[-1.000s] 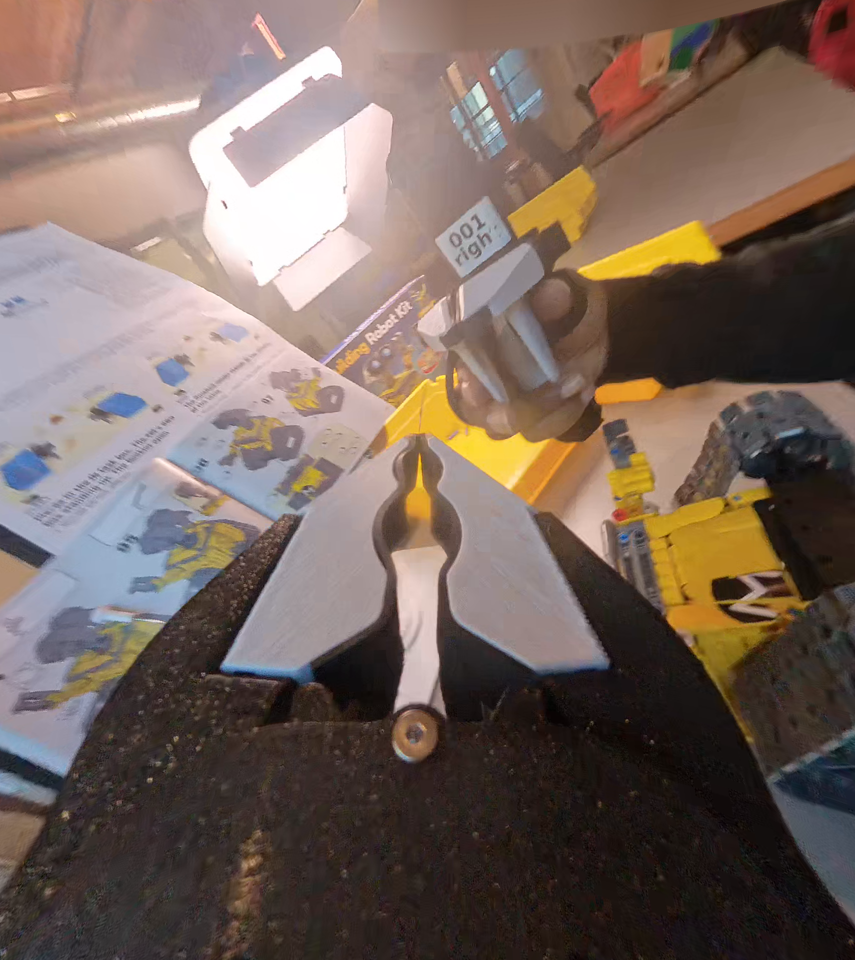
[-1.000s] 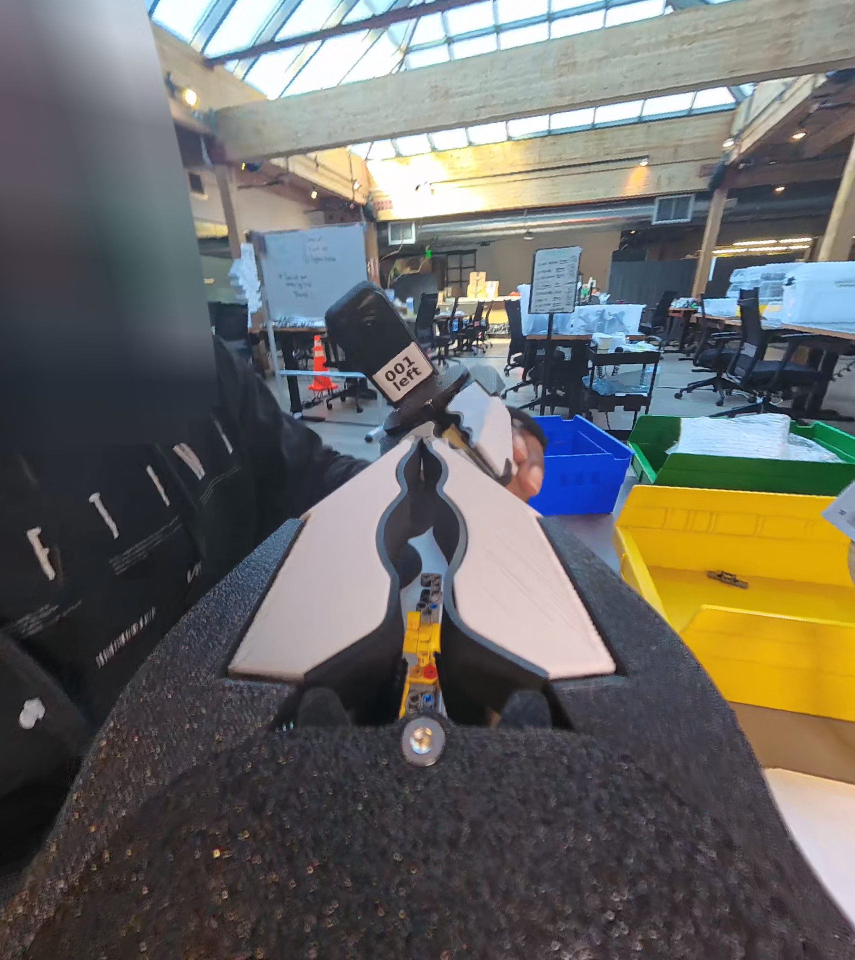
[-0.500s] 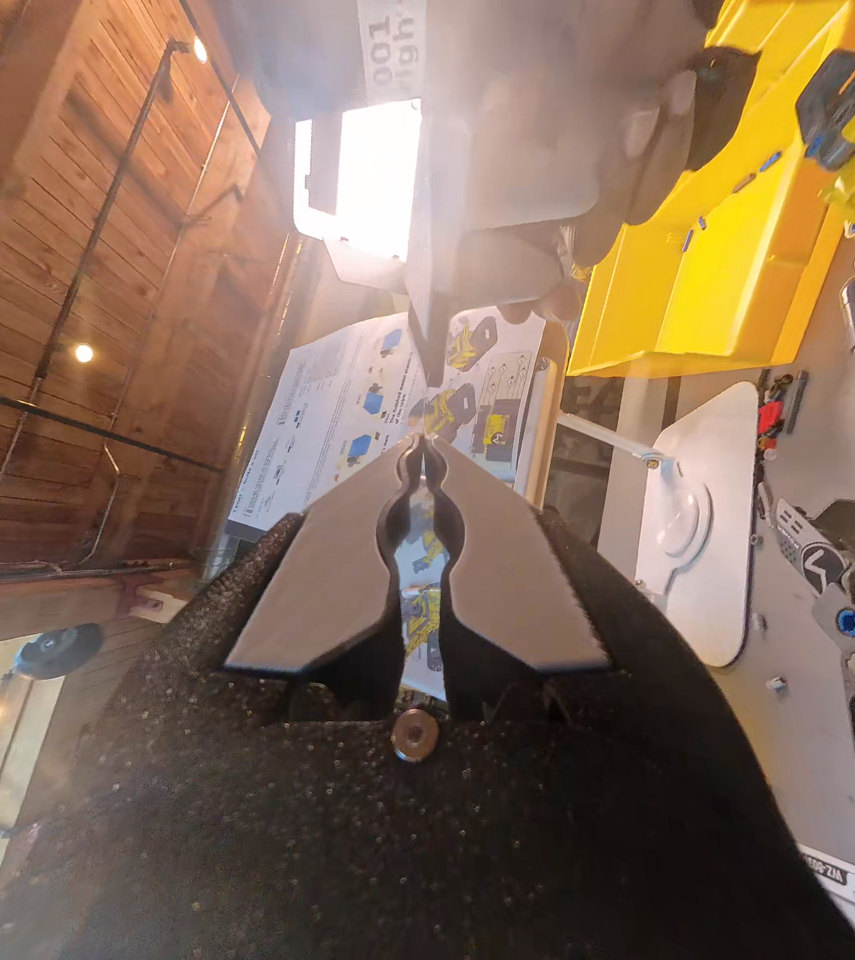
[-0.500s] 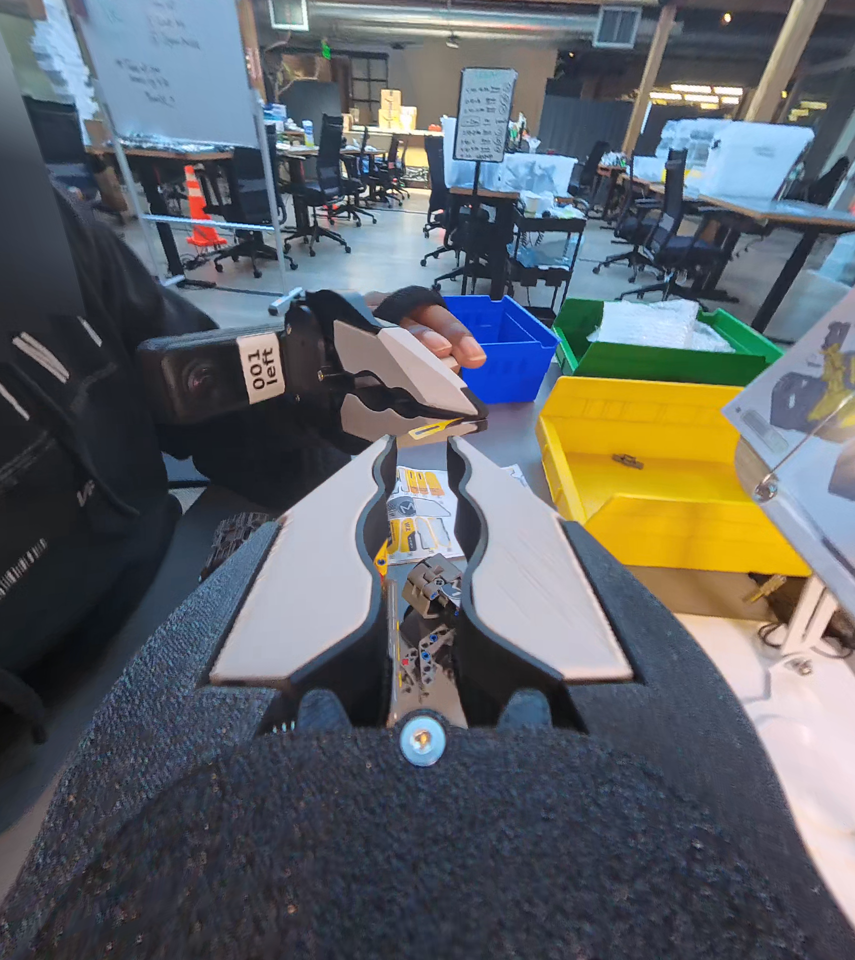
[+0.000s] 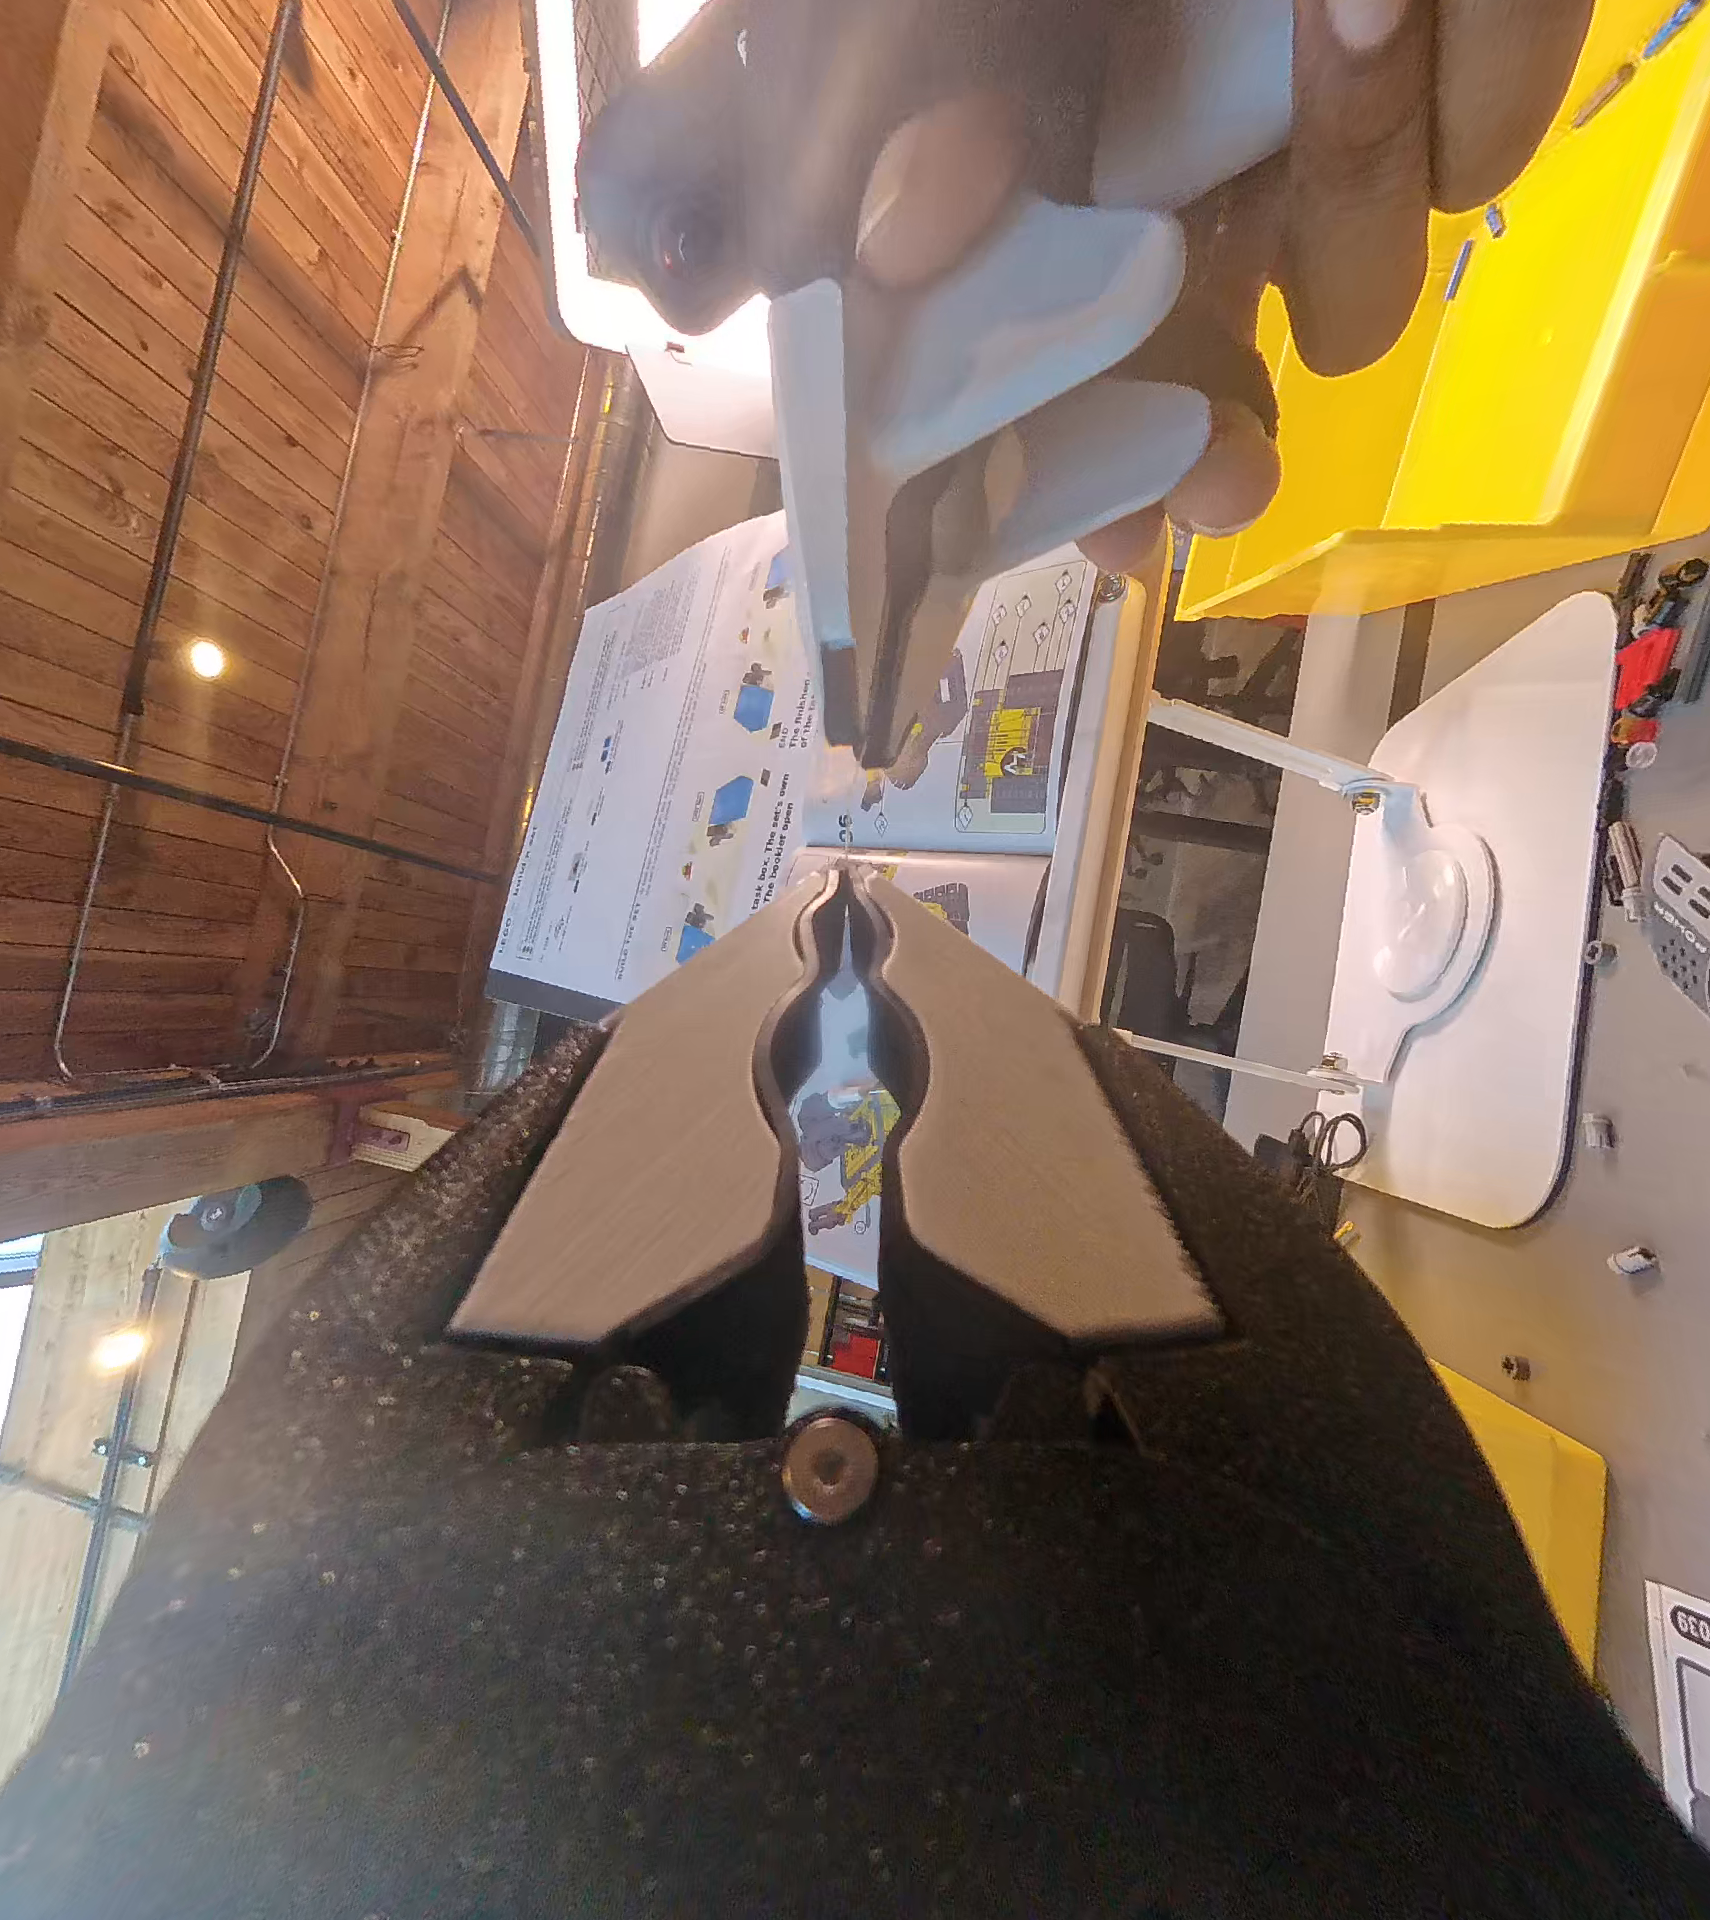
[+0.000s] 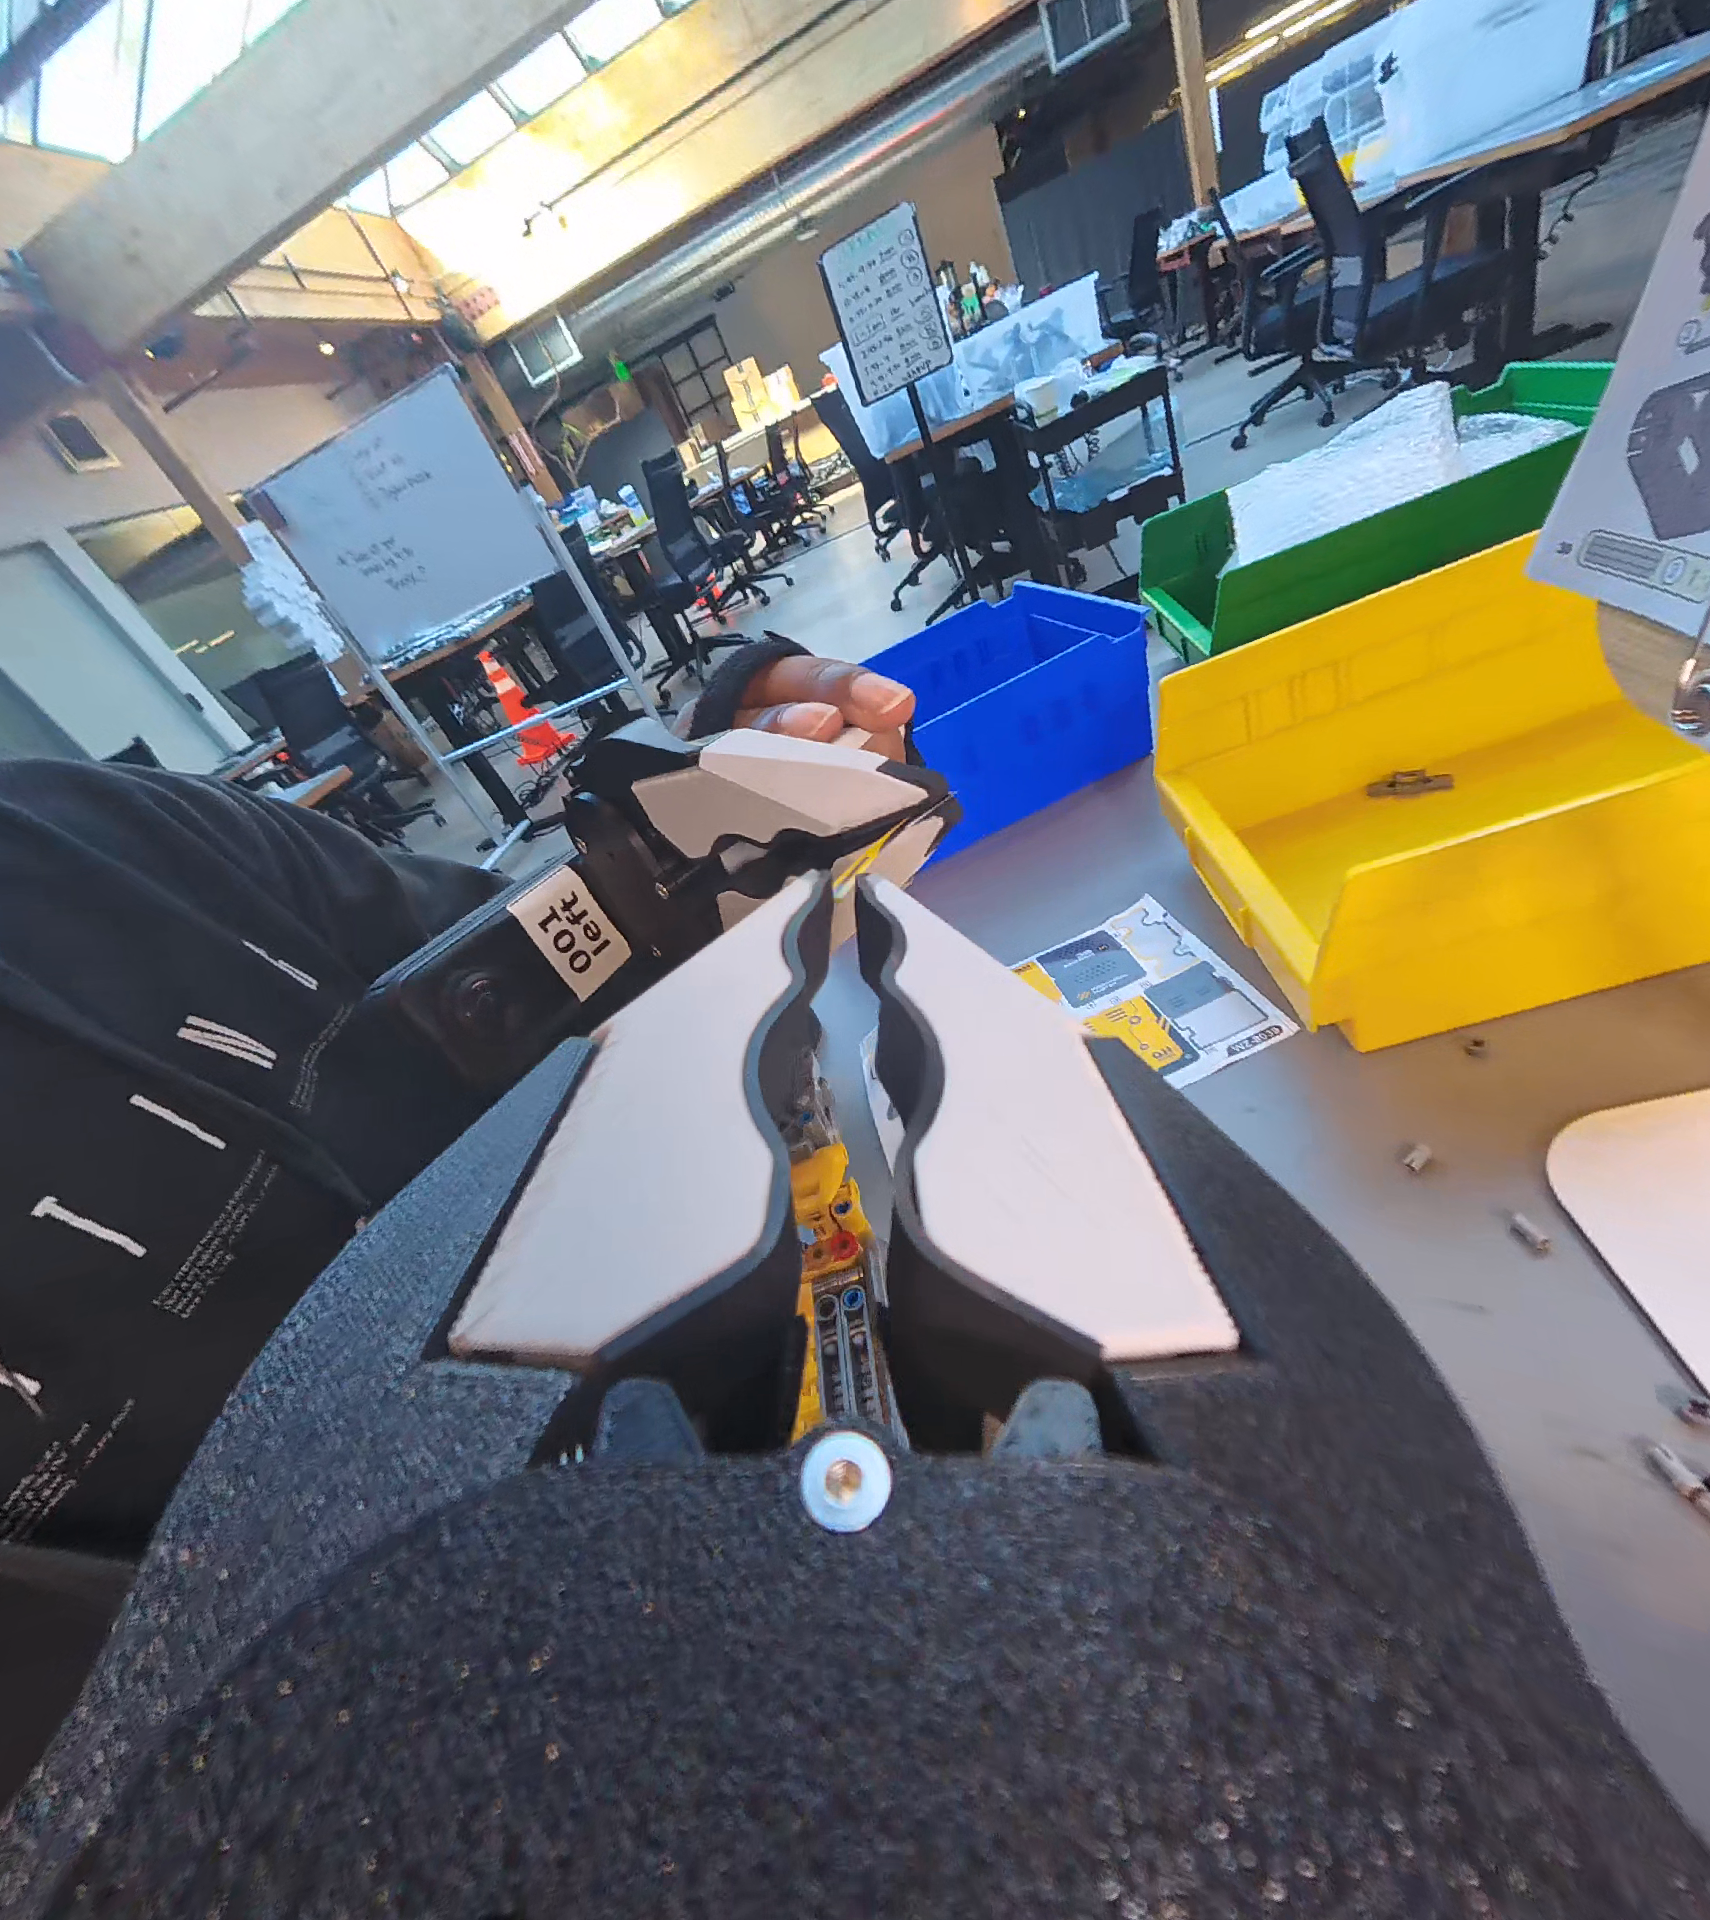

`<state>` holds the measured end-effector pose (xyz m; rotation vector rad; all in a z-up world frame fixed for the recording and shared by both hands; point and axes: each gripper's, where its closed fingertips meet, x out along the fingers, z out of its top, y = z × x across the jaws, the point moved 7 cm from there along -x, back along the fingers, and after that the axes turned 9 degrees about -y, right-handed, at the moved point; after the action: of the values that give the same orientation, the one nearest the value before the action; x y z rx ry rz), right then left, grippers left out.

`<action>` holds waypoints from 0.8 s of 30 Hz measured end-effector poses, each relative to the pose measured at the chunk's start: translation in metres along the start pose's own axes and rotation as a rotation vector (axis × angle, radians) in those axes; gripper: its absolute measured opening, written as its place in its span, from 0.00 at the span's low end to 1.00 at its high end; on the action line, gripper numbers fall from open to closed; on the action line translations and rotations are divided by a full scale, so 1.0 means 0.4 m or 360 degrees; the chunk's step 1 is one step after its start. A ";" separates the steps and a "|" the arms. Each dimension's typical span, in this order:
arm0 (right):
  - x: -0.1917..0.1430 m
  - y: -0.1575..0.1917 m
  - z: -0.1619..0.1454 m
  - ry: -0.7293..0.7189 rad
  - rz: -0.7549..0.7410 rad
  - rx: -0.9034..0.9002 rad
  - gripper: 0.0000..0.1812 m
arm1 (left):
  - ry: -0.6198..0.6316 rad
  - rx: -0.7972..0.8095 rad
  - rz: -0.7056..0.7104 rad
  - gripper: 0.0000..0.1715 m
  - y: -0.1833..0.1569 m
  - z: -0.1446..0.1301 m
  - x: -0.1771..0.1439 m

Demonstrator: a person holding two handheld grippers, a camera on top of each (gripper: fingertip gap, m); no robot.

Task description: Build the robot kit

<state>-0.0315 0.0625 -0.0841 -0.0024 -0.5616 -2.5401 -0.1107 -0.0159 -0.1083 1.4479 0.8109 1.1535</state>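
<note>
My left gripper (image 5: 843, 878) is shut, with a thin yellow strip (image 6: 866, 857) pinched at its tip. It also shows in the right wrist view (image 6: 934, 826), turned on its side and held by a hand. My right gripper (image 6: 838, 896) has a narrow gap between its tips and sits right at that strip. In the left wrist view it (image 5: 856, 738) points down at the left tips from just above them. A yellow and grey brick model (image 6: 825, 1195) lies below, seen between the right fingers.
A sticker sheet (image 6: 1152, 987) lies on the grey table (image 6: 1402, 1351) among small loose parts (image 6: 1526, 1231). Yellow (image 6: 1453, 831), blue (image 6: 1027, 686) and green (image 6: 1350, 540) bins stand behind. An instruction booklet (image 5: 685, 748) rests on a white stand (image 5: 1485, 914).
The left gripper has rolled onto its side and stayed shut. The right gripper opened from shut, then narrowed, and its tips have come up close to the left gripper's tip.
</note>
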 end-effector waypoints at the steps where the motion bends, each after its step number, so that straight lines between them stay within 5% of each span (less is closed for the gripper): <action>1: -0.001 -0.002 -0.001 0.0004 -0.0004 -0.0002 0.02 | 0.0001 0.0002 0.0001 0.00 0.000 0.000 0.000; 8: -0.007 -0.007 -0.002 0.0032 0.0019 -0.0021 0.00 | -0.0037 -0.0064 -0.0019 0.00 0.000 0.002 -0.001; 10: -0.016 -0.015 -0.001 0.0041 0.0001 -0.0054 0.00 | -0.0075 -0.0232 -0.0064 0.09 0.003 -0.002 0.000; 15: -0.049 -0.010 0.010 0.0081 -0.0027 -0.0225 0.00 | -0.0360 -0.1176 -0.0272 0.24 0.051 0.003 -0.014; 20: -0.086 0.029 0.012 0.0252 0.0000 -0.0515 0.00 | -0.0673 -0.2280 -0.0613 0.25 0.089 -0.036 -0.028; 24: -0.096 0.065 -0.009 0.0418 0.0114 -0.0727 0.00 | -0.0715 -0.2708 -0.0955 0.25 0.060 -0.043 -0.024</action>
<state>0.0150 0.0603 -0.0816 0.1417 0.1221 -2.4884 -0.1322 -0.0242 -0.0876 -0.0427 -0.1977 0.5757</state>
